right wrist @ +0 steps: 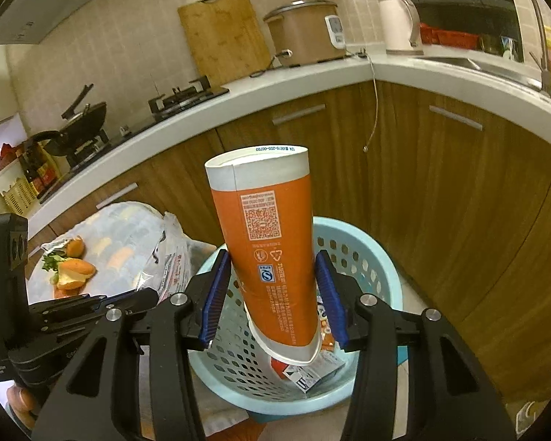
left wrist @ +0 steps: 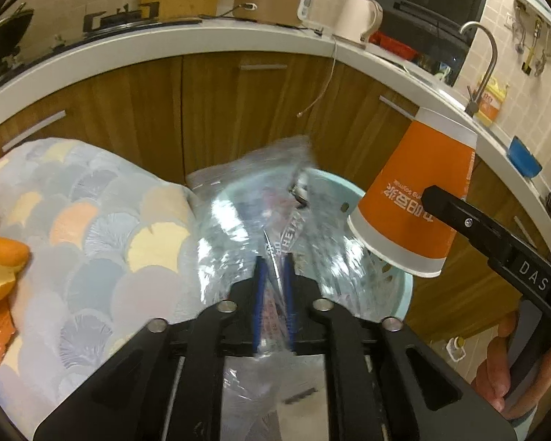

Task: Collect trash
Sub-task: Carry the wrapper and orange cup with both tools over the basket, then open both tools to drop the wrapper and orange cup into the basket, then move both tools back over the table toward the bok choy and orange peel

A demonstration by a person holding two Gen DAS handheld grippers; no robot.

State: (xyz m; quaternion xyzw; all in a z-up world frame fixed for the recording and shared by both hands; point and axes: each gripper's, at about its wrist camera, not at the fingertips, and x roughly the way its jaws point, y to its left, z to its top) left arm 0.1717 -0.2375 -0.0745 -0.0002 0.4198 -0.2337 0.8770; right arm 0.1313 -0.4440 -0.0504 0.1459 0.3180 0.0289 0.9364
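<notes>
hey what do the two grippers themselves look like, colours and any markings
Both are black linkage frames with silver pivot bolts and ribbed blue finger pads. The right gripper has white "DAS" lettering on its side. The left gripper carries a black camera block. Bare fingers show; no sleeves visible.

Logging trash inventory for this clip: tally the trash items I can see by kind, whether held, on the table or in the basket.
Orange paper cup, held in the right gripper: 1
Clear plastic bag, held in the left gripper: 1
Orange peel pieces on the table: about 3, partly cut off
Small cartons or packets in the blue basket: at least 2, partly hidden
Total: about 7
</notes>
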